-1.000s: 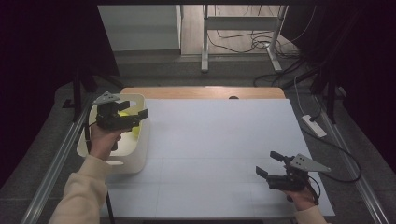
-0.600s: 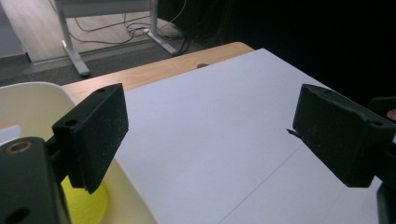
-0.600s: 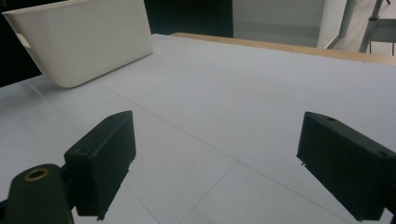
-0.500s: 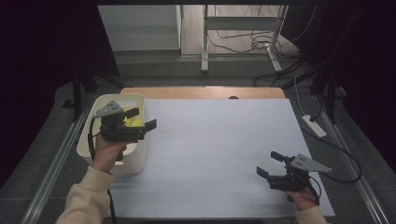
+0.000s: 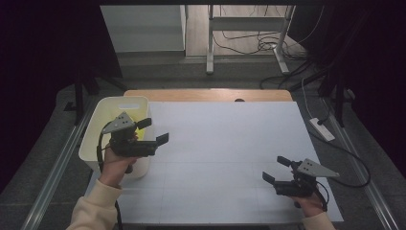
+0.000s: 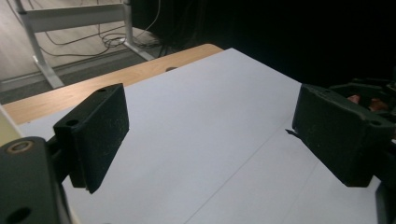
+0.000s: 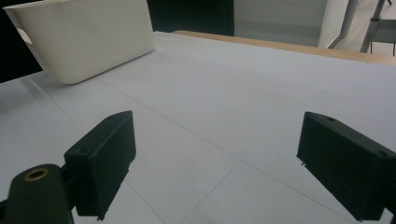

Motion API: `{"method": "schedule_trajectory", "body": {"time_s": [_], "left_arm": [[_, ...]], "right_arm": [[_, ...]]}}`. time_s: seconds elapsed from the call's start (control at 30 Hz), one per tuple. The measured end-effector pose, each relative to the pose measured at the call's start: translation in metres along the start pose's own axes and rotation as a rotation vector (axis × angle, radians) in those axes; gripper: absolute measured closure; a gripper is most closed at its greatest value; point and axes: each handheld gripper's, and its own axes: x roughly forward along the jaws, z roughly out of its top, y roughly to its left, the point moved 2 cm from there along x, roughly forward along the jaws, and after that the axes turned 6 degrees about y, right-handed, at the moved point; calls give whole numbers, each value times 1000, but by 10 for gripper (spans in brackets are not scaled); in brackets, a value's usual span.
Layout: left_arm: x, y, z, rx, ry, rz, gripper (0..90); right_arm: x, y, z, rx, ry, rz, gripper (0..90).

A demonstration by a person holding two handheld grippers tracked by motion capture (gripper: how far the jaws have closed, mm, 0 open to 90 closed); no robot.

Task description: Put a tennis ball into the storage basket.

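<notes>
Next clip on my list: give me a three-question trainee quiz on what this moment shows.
1. True or false: the left claw grips something.
2. What stands at the table's left edge? A) white bin B) red box C) metal pot
3. Fill in: the right claw hovers over the table's near ____ corner.

Key: 1. False, its jaws stand apart with nothing between them. 2. A, the white bin, with something yellow inside. 3. Right; its jaws are open too, over the white table.
</notes>
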Motion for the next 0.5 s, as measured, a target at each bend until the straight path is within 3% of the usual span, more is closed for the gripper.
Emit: {"method": "schedule_trajectory", "body": {"time_s": [0.5], "left_arm": [[7,-24,-14,53,1,-68,138]], "right_arm": [[1,1,0,0,6,-2,117]]}}
